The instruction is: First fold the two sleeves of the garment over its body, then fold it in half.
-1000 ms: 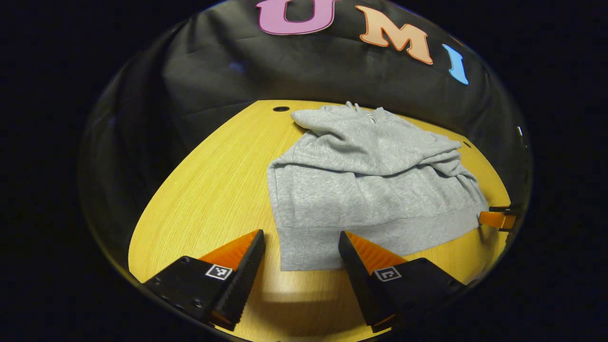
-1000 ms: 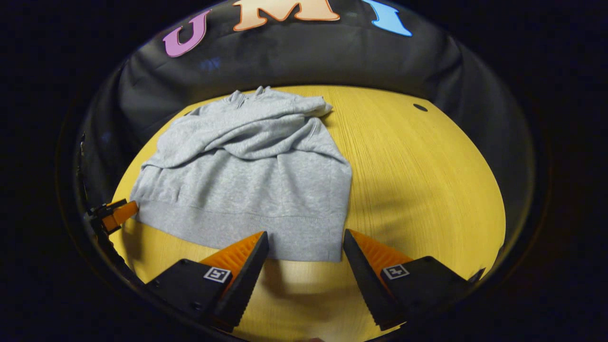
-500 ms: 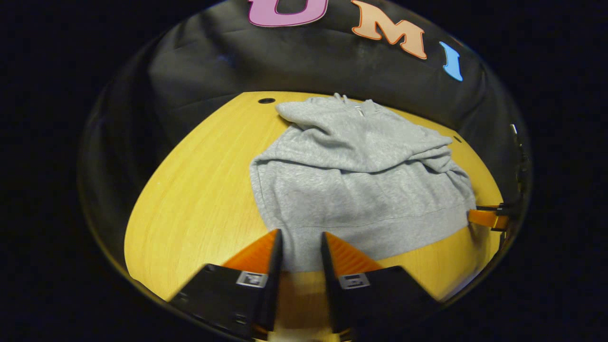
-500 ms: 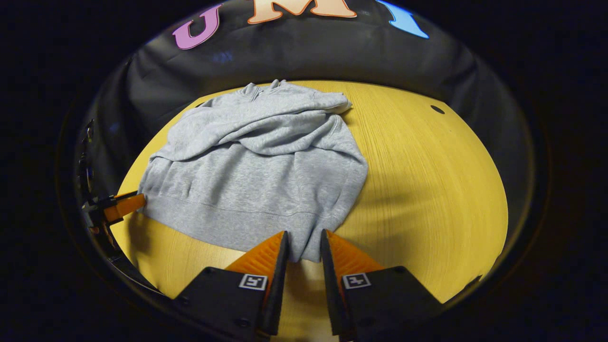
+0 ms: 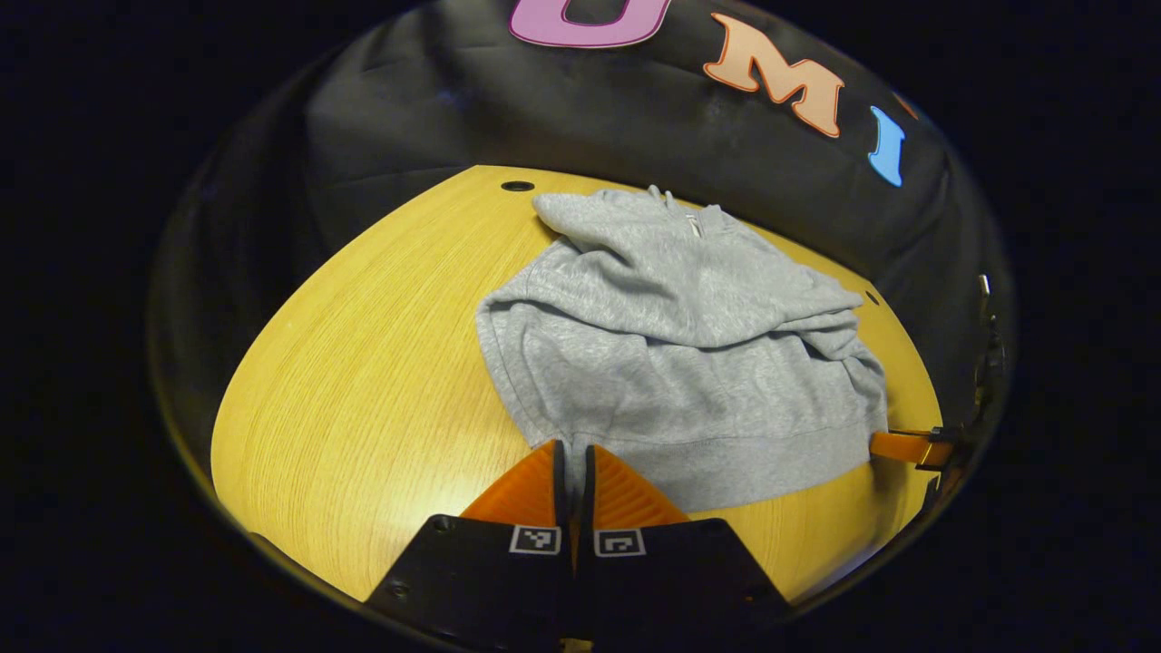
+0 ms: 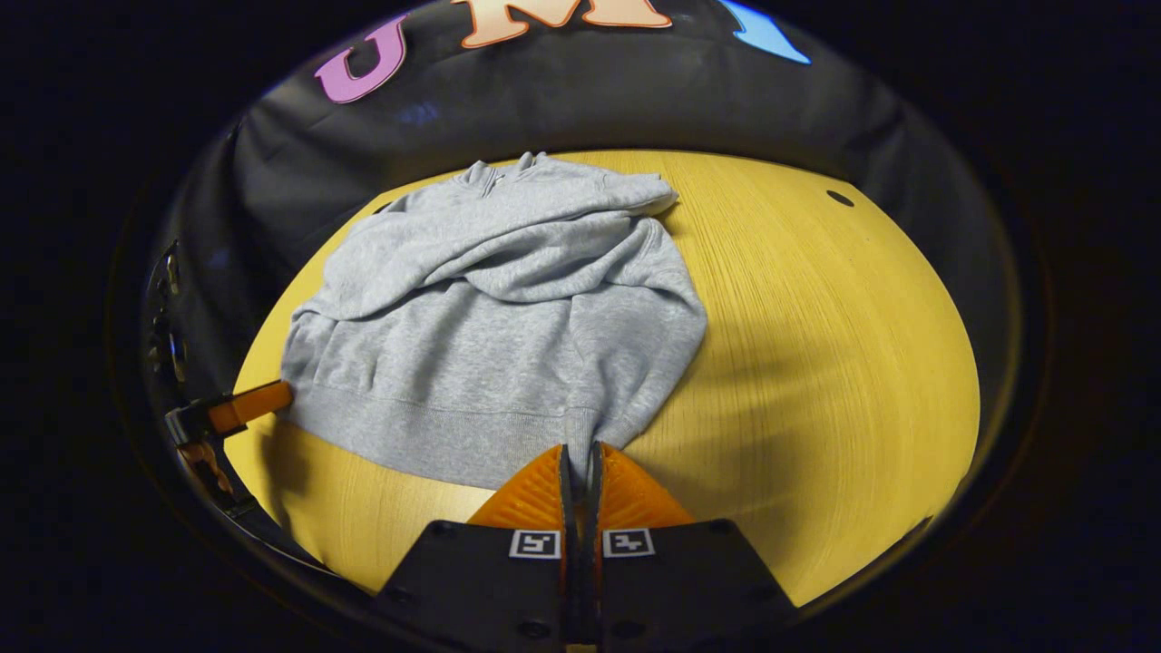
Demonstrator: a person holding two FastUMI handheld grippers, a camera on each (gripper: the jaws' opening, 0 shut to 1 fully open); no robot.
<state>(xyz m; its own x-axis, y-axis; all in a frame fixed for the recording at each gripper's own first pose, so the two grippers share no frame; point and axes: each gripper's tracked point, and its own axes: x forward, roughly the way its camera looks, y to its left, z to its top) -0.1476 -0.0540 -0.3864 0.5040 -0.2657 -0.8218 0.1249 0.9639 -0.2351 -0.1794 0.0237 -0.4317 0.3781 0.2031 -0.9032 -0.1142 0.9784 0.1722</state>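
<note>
Nearest, in the left gripper view, the left gripper [image 5: 572, 453] has its two fingers drawn together on the near left corner of the hem of the grey garment [image 5: 671, 354], a thin strip of cloth pinched between them. In the right gripper view the right gripper [image 6: 580, 455] is clamped the same way on the near right corner of the hem, and the cloth puckers toward its fingers. So one garment and two grippers, one gripper to each hem corner; each view also catches the other gripper's tip at the far end of the hem.

Beyond the hem, the garment lies flat on the yellow wooden table [image 6: 816, 363], roughly in the middle of it. Both sleeves [image 6: 544, 263] lie folded across the chest, one over the other, so I judge the sleeve step done and the fold in half to be the step in hand. Farthest away, the collar [image 6: 494, 177] rests near the table's far edge.

The next move calls for lifting both corners together, level with each other, and carrying the hem over the sleeves to the collar. If one corner lags, the fold would likely skew or drag the sleeves loose.
</note>
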